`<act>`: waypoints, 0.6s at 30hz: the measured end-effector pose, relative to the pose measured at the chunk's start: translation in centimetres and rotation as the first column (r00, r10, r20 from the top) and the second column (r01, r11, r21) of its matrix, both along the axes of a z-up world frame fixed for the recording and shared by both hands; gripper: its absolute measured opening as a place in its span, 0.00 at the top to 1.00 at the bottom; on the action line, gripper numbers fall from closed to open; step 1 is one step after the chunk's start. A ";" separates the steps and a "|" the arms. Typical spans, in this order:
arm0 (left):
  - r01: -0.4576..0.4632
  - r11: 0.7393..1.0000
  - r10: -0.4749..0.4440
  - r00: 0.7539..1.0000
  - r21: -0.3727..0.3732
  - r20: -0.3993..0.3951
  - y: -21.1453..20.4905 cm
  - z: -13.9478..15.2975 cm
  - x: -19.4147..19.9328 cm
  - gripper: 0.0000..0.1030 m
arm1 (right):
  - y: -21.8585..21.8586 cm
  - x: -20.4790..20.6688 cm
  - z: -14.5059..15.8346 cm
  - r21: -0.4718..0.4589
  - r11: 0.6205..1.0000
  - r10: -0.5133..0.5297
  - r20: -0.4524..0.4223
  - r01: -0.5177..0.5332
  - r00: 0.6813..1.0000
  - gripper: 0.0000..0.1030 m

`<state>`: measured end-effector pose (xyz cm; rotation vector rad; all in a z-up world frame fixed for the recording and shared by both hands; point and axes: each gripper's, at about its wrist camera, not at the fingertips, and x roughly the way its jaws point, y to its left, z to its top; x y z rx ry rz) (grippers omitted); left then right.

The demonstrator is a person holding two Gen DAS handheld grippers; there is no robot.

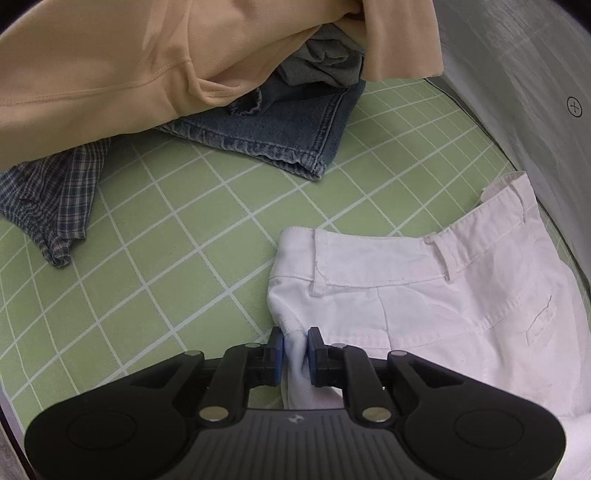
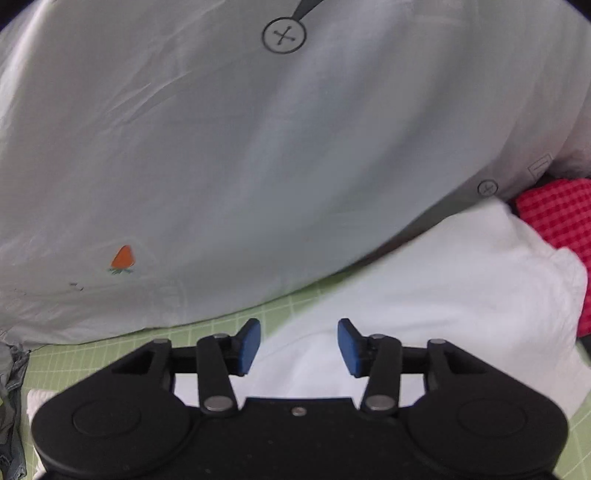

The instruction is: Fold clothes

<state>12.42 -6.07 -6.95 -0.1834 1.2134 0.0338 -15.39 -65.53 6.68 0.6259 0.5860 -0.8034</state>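
You have two grippers in play, one left (image 1: pixel 295 349) and one right (image 2: pixel 299 345), each with two blue pads (image 1: pixel 279 356). On the one green grid mat (image 1: pixel 166 236) you can count five garments from the left wrist view: one white shorts (image 1: pixel 424 295), one denim piece (image 1: pixel 295 129), one grey piece (image 1: pixel 325 62), one peach garment (image 1: pixel 92 66) and one plaid shirt (image 1: pixel 48 199). From the right wrist view you also get one red checked cloth (image 2: pixel 557 221) and one pale sheet (image 2: pixel 221 147) bearing two printed buttons (image 2: pixel 284 36) and one orange strawberry (image 2: pixel 123 258).

left gripper (image 1: pixel 295 345): fingers pinched, angled steeply down | right gripper (image 2: pixel 299 345): fingers apart
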 end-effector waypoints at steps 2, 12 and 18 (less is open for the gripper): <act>0.026 0.999 -0.026 1.000 0.032 -0.001 -0.4 -0.1 -0.2 0.80 | 2.4 -2.7 -1.2 0.013 0.997 -0.076 0.013 0.076 0.997 0.32; 0.130 0.985 -0.125 0.991 0.111 -0.050 -2.6 -0.8 -0.2 0.63 | 5.1 -11.9 -8.7 0.231 0.875 -0.423 -0.059 0.424 0.904 0.22; 0.130 0.984 -0.124 0.991 0.123 -0.052 -3.0 -1.3 -0.2 0.60 | 2.6 -12.5 -10.1 0.210 0.854 -0.474 -0.067 0.477 0.878 0.21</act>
